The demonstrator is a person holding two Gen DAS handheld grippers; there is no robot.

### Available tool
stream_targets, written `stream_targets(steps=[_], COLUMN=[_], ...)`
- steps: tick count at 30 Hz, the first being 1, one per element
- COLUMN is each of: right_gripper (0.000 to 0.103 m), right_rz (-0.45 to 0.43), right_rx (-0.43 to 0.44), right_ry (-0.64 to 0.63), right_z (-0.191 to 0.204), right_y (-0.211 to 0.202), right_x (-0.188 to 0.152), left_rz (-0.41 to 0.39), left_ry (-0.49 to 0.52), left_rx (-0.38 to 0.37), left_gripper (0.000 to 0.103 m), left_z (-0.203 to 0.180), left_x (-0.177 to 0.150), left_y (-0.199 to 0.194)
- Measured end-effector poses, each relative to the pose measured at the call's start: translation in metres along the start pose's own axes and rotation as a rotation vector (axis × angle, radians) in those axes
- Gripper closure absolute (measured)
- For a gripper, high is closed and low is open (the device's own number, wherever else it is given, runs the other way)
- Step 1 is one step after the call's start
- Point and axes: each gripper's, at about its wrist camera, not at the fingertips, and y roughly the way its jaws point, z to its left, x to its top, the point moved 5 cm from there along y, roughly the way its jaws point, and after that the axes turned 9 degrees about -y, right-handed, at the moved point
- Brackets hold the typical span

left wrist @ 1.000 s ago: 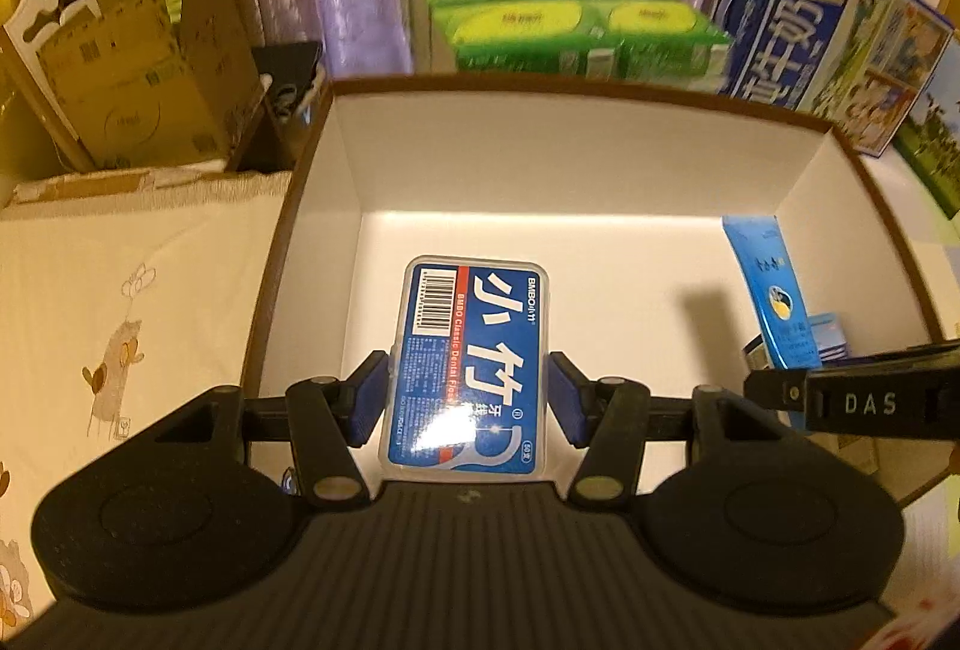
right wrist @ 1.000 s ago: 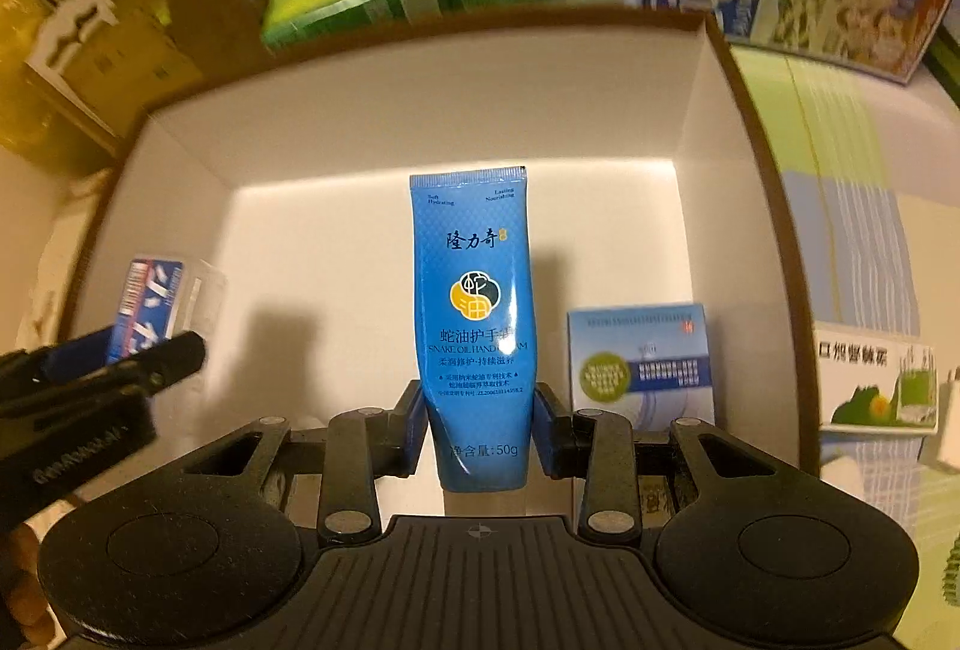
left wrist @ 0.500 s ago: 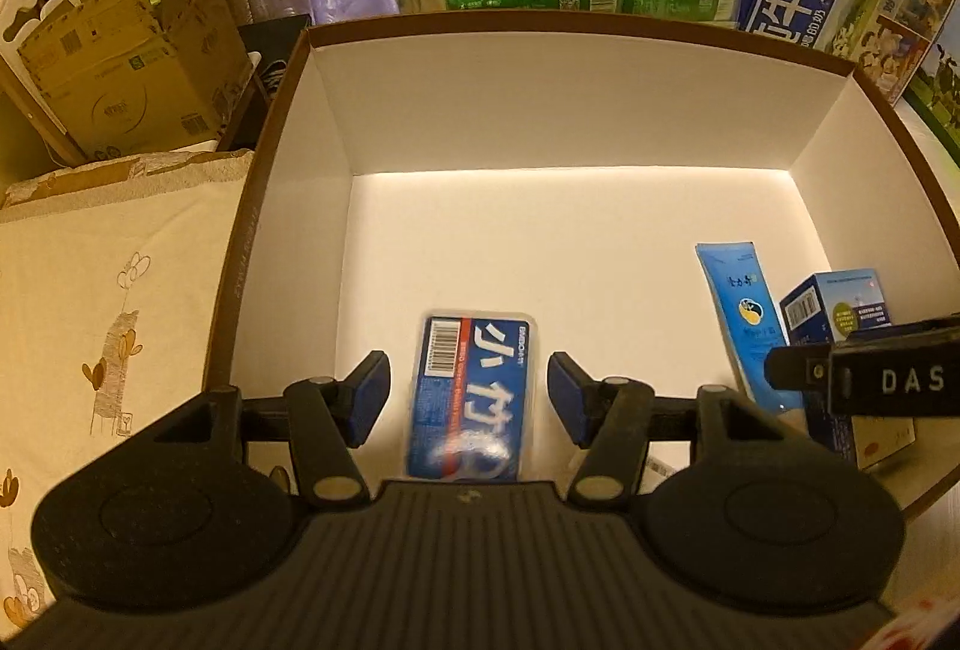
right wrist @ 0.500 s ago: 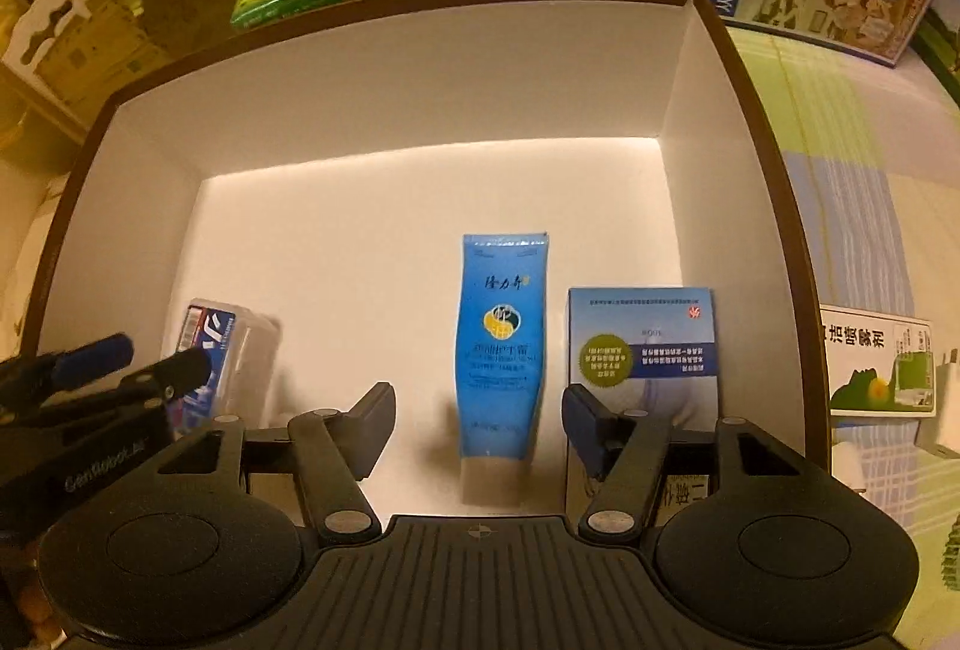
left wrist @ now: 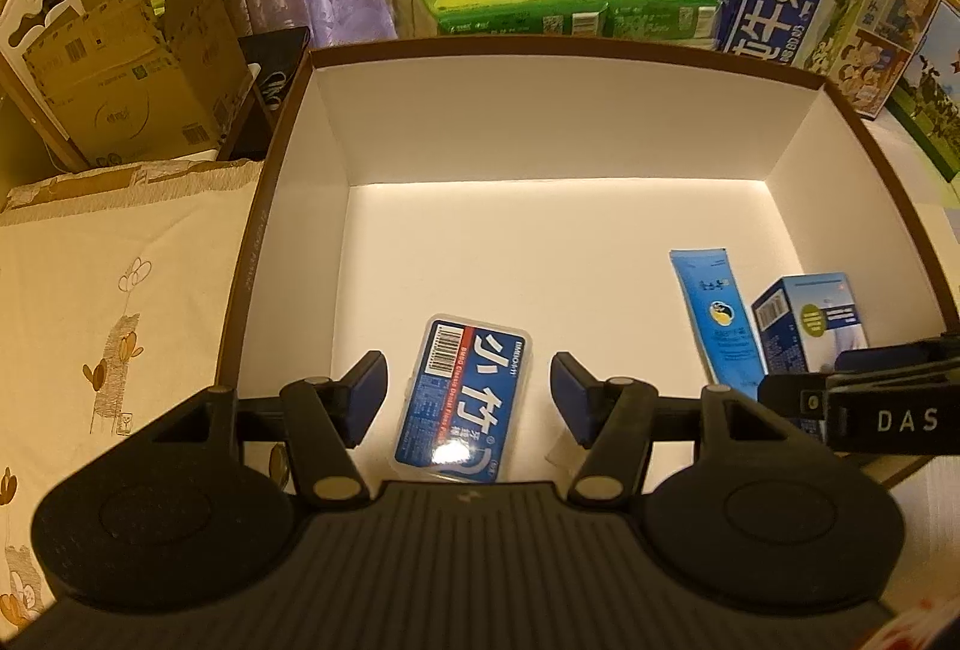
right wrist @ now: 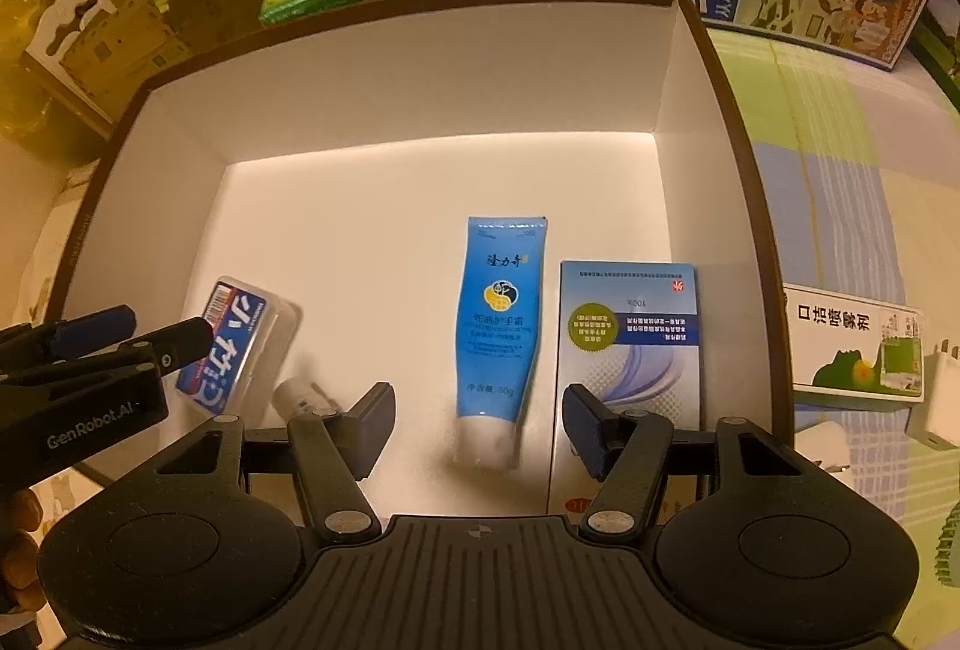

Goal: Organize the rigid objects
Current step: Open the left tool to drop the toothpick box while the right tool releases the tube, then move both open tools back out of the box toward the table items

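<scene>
Curtained room, cartons behind white-lined box (left wrist: 336,158). Floss case (left wrist: 462,401), hand cream tube (right wrist: 501,326), blue carton (right wrist: 630,350) lie flat inside, apparently sorted there; left gripper (left wrist: 468,392) and right gripper (right wrist: 480,422) fingers wide, empty.

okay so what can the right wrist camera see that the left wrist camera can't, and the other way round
Only the right wrist view shows the white and green carton lying outside the box on the striped cloth, and a small white tube on the box floor beside the floss case.

Only the left wrist view shows the cream cloth with animal prints to the left of the box.

Both show the white-lined box, the floss case, the blue hand cream tube and the blue and white carton inside it. Both grippers, left and right, have open jaws holding nothing.
</scene>
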Motion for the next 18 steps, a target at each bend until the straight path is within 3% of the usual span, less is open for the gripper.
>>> stream_targets(steps=[6, 13, 18], right_gripper=[0.044, 0.044, 0.044], right_rz=[-0.065, -0.231, -0.3], right_rx=[0.047, 0.128, 0.122], right_ry=[-0.022, -0.09, -0.106], right_z=[0.004, 0.002, -0.013], right_y=[-0.024, -0.078, -0.112], right_x=[-0.007, -0.025, -0.043], left_rz=[-0.038, -0.111, -0.148], left_ry=[-0.019, -0.022, -0.005], left_rx=[-0.019, -0.068, -0.108], left_gripper=[0.046, 0.046, 0.046], left_z=[-0.003, -0.022, -0.043], left_x=[-0.002, -0.01, -0.019], left_y=[-0.025, -0.068, -0.093])
